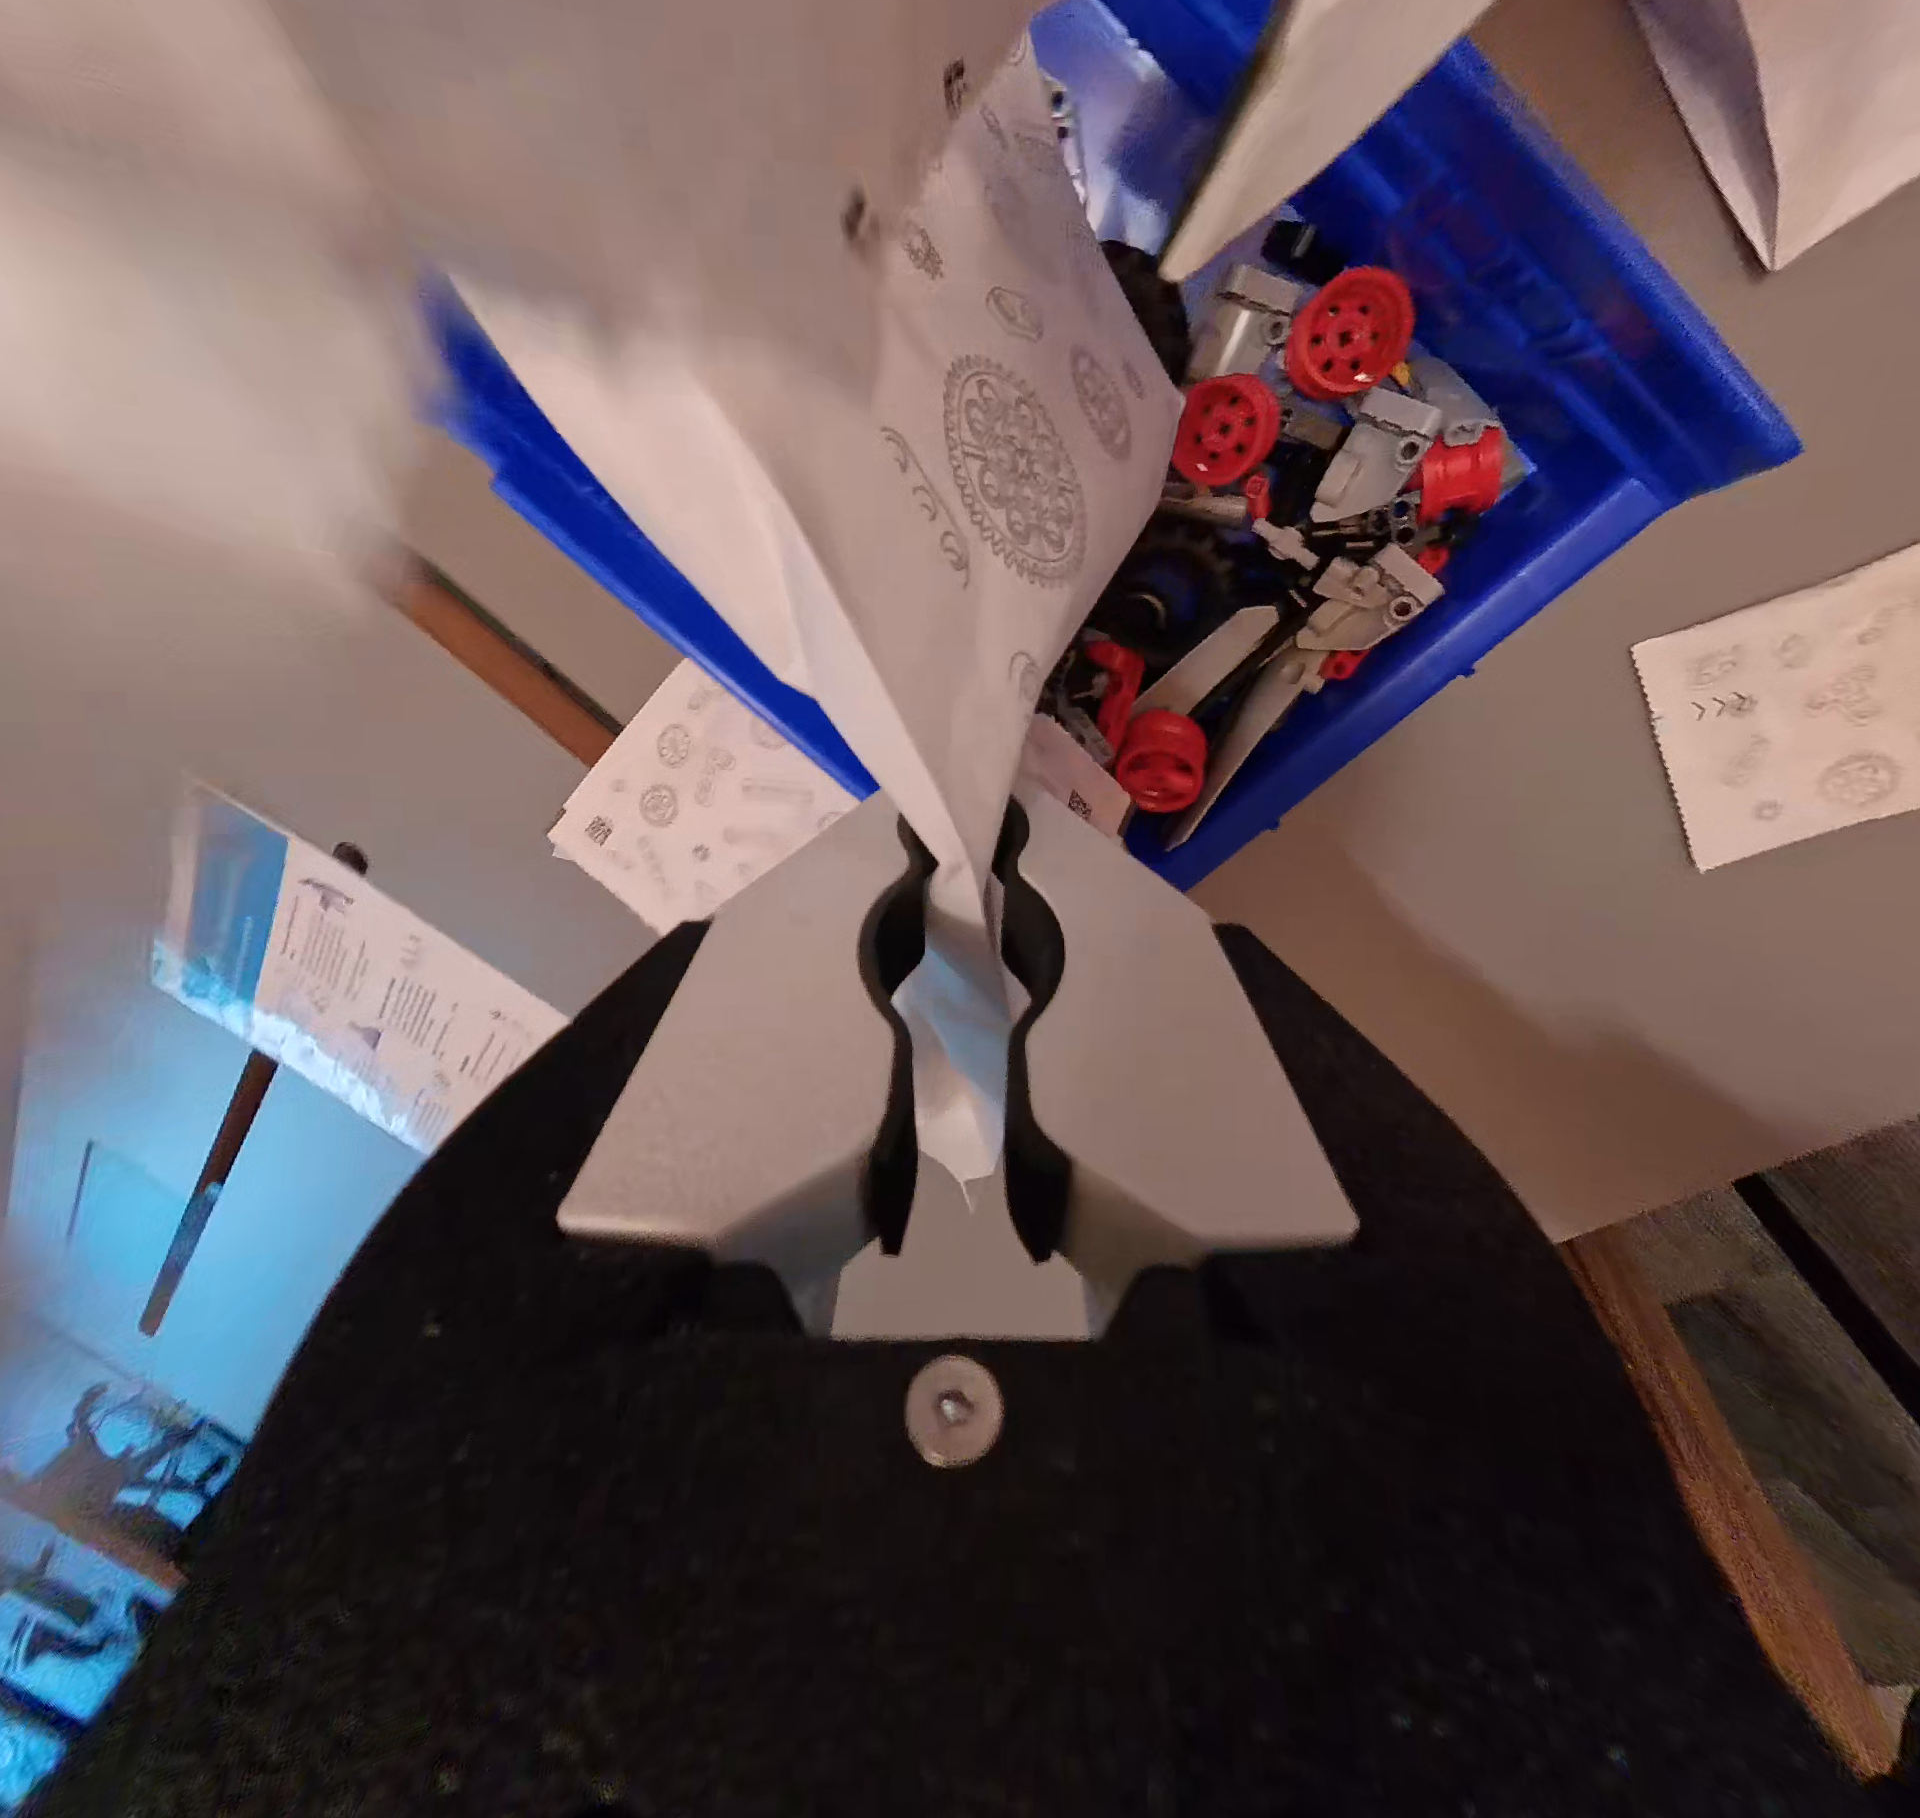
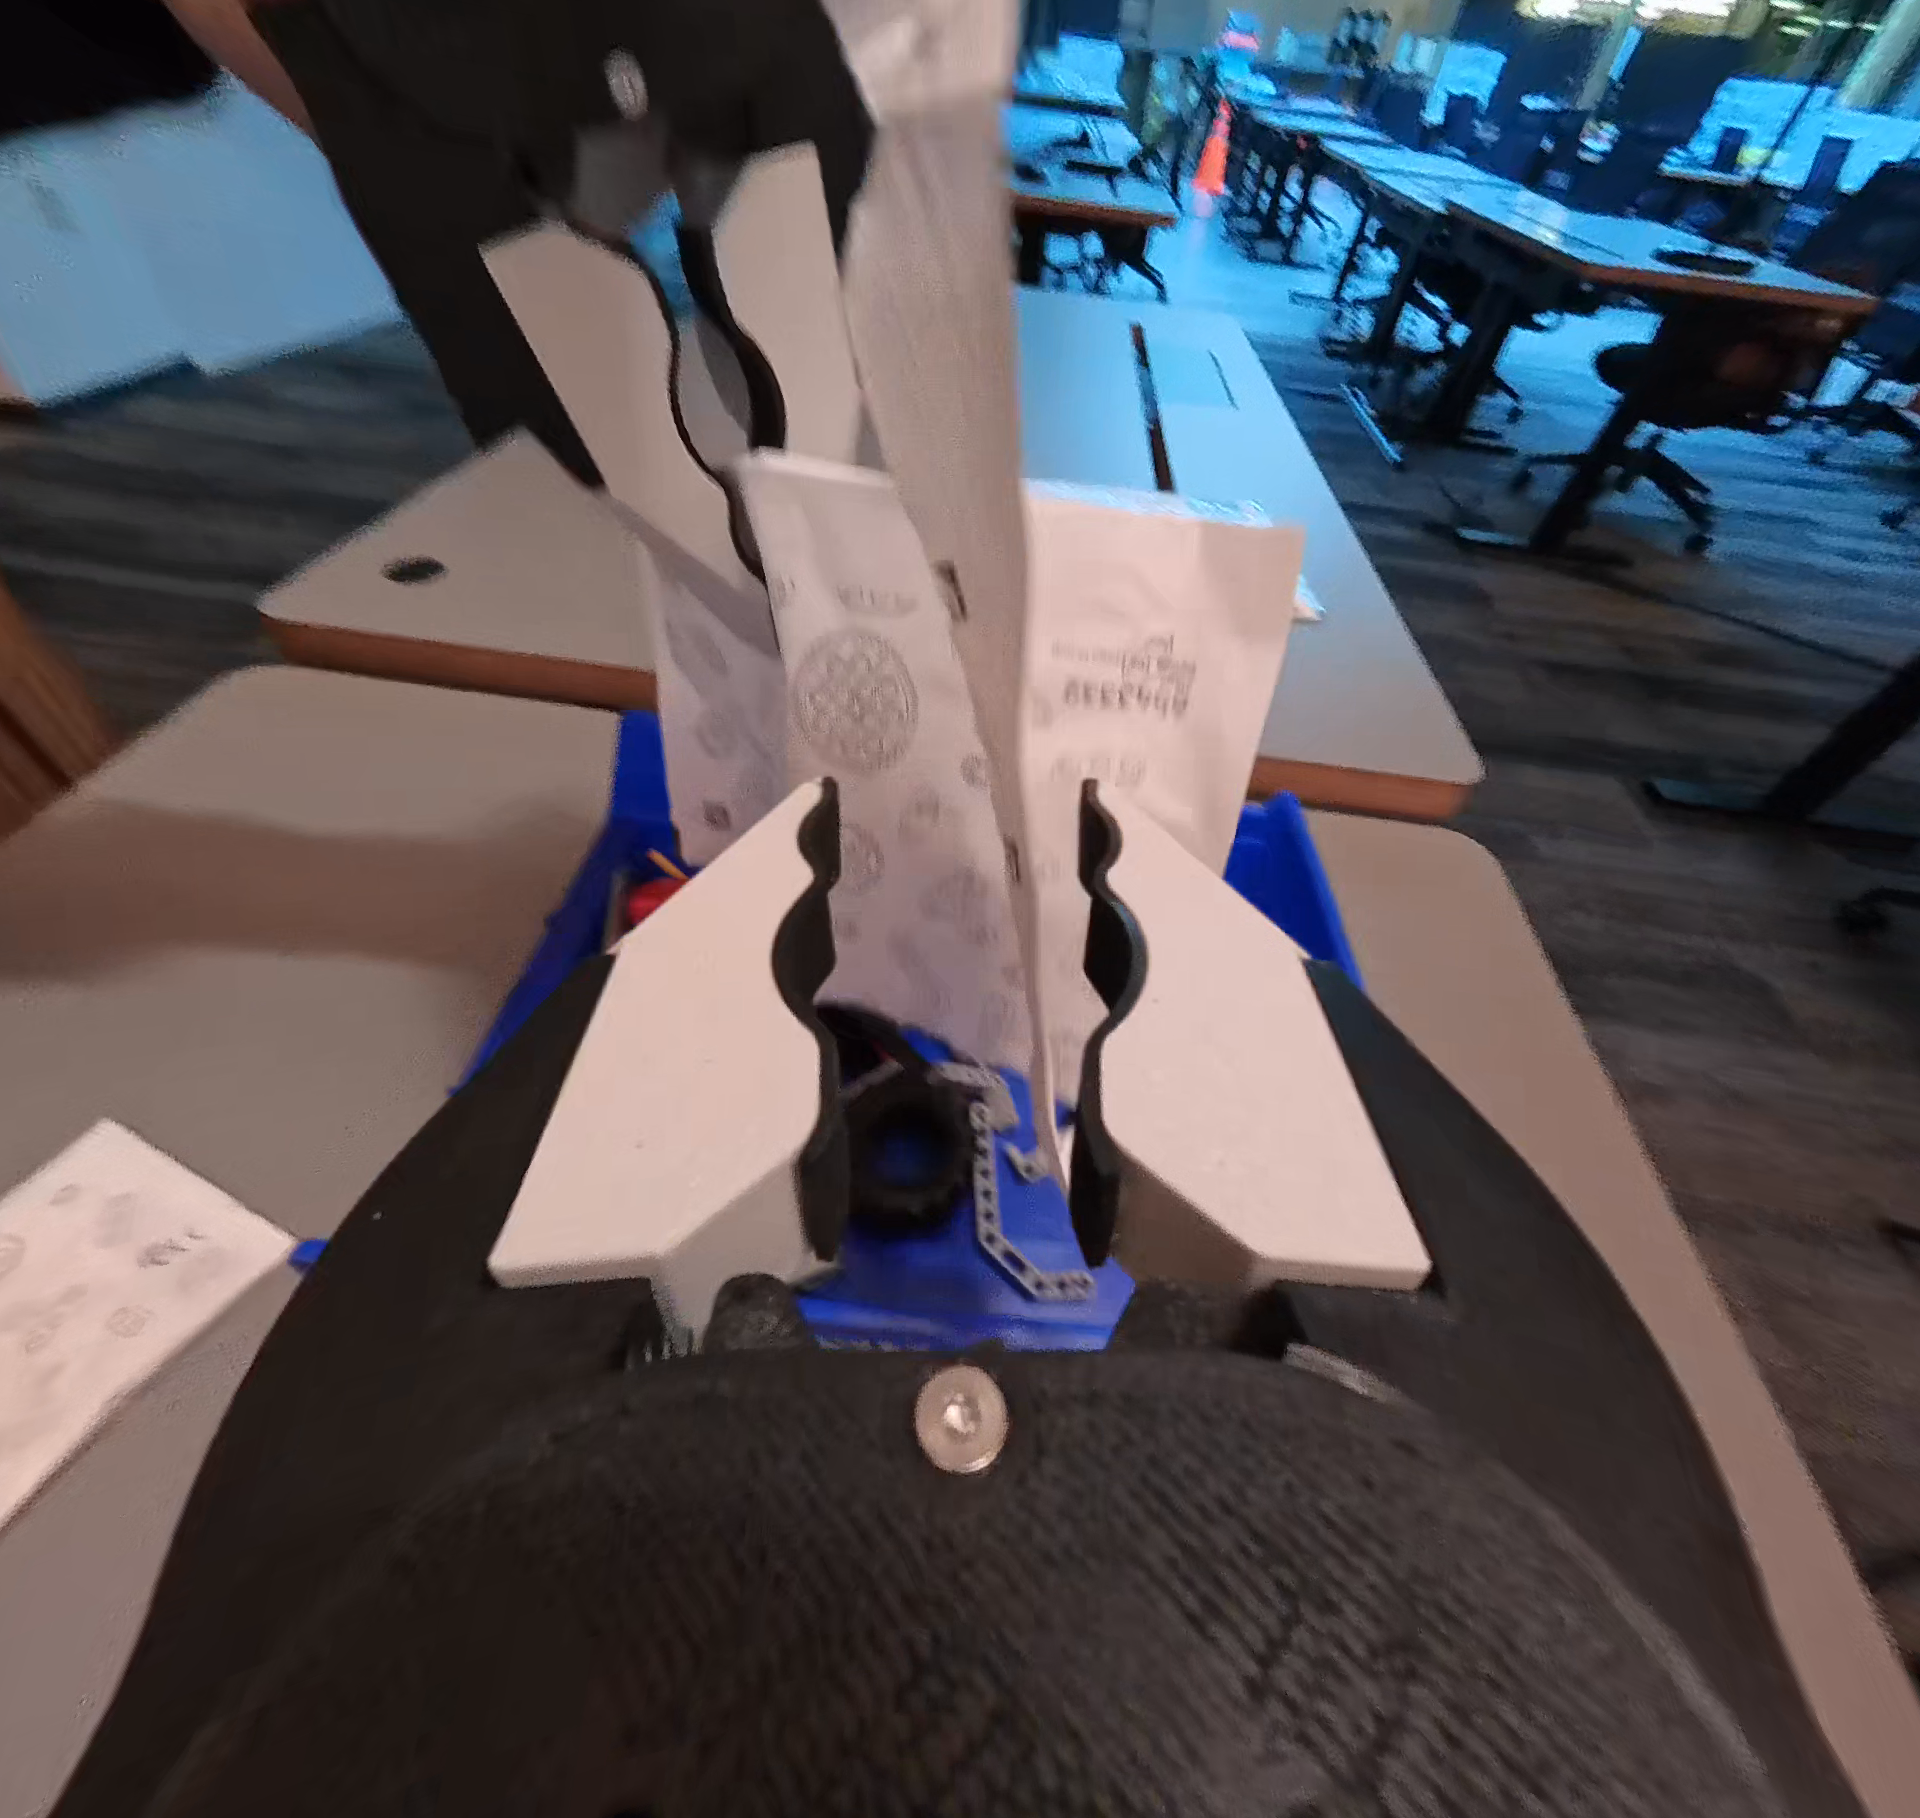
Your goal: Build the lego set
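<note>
Lego parts, red wheels [image 1: 1349, 330] and grey beams among them, lie in 1 blue plastic bin [image 1: 1538, 293] on the grey surface [image 1: 1558, 989]. White printed paper bag [image 1: 997, 438]: clamped by the left hand-held gripper [image 1: 958, 937] above the bin. Right hand-held gripper [image 2: 956, 947]: fingers apart around the hanging paper. 1 loose printed sheet [image 1: 1797, 708] lies beside the bin.

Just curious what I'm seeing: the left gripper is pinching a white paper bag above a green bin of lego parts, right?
Nearly. The bin is blue, not green, as the left wrist view shows. The left gripper is indeed shut on the white paper bag above it.
</note>
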Demonstrator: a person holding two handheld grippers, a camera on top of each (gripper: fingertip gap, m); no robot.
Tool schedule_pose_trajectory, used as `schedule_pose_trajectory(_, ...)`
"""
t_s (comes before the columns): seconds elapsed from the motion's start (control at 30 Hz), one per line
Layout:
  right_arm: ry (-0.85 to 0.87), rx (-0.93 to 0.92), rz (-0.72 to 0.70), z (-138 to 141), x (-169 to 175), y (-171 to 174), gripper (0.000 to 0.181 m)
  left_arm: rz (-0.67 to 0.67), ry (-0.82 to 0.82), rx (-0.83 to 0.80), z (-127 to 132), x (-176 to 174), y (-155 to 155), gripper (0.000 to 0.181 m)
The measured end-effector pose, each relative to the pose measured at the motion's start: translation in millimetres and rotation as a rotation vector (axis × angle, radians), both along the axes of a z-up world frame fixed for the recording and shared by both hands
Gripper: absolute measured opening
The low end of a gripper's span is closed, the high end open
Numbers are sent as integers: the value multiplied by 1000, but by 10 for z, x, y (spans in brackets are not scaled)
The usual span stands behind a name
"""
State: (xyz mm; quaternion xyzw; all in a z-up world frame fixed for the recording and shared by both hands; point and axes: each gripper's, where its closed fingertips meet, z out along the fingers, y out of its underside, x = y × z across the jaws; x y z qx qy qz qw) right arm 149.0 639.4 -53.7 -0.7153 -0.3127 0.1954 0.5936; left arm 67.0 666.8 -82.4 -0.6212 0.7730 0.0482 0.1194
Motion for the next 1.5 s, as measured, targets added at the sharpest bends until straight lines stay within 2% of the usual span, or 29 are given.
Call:
schedule_pose_trajectory(0.03, -45, 2, -36, -27, 54, 7, 48, 16, 12, 26, 41, -11, 36, 4)
schedule_pose_trajectory(0.1, -116, 8, -74, -53, 119, -13, 56, 42, 46, 76, 129, -42, 103, 2)
schedule_pose_trajectory(0.2, -167, 14, -92, -71, 144, -69, 58, 31, 113, 54, 123, -53, 24, 2)
schedule_pose_trajectory(0.27, -190, 13, -113, -101, 177, -100, 59, 38, 152, 103, 197, -66, 69, 2)
schedule_pose_trajectory(0.37, -170, -14, -124, -173, 199, -146, 62, 42, 166, 58, 180, 19, -44, 0)
schedule_pose_trajectory(0.43, -159, -26, -144, -226, 237, -180, 64, 42, 156, 105, 237, 65, 5, 0)
schedule_pose_trajectory(0.57, -112, -45, -150, -276, 290, -318, 69, 37, 134, 74, 229, 100, -50, 0)
schedule_pose_trajectory(0.63, -82, -44, -174, -254, 350, -399, 71, 64, 20, 37, 299, 167, -52, 0)
schedule_pose_trajectory(0.77, 11, -28, -248, -132, 499, -587, 69, 90, -223, -172, 460, 140, -154, 0)
schedule_pose_trajectory(0.9, 149, -11, -320, 15, 598, -807, 61, 124, -508, -433, 573, -17, -210, 0)
schedule_pose_trajectory(1.0, 194, -35, -348, 36, 585, -965, 59, 70, -803, -698, 742, -125, -345, 0)
schedule_pose_trajectory(1.1, 211, -43, -252, 68, 299, -1136, 55, -71, -1030, -925, 869, -338, -573, 0)
schedule_pose_trajectory(1.2, 216, -46, -111, 132, -127, -1301, 54, -208, -1215, -1031, 932, -519, -769, 0)
schedule_pose_trajectory(1.3, 226, 29, -46, 330, -468, -1400, 53, -309, -1375, -1135, 987, -646, -953, 0)
schedule_pose_trajectory(1.37, 276, 91, -49, 559, -566, -1426, 56, -403, -1409, -1180, 939, -733, -1150, 0)
schedule_pose_trajectory(1.5, 368, 23, 203, 852, -961, -1736, 46, -526, -1416, -1227, 764, -839, -1497, 0)
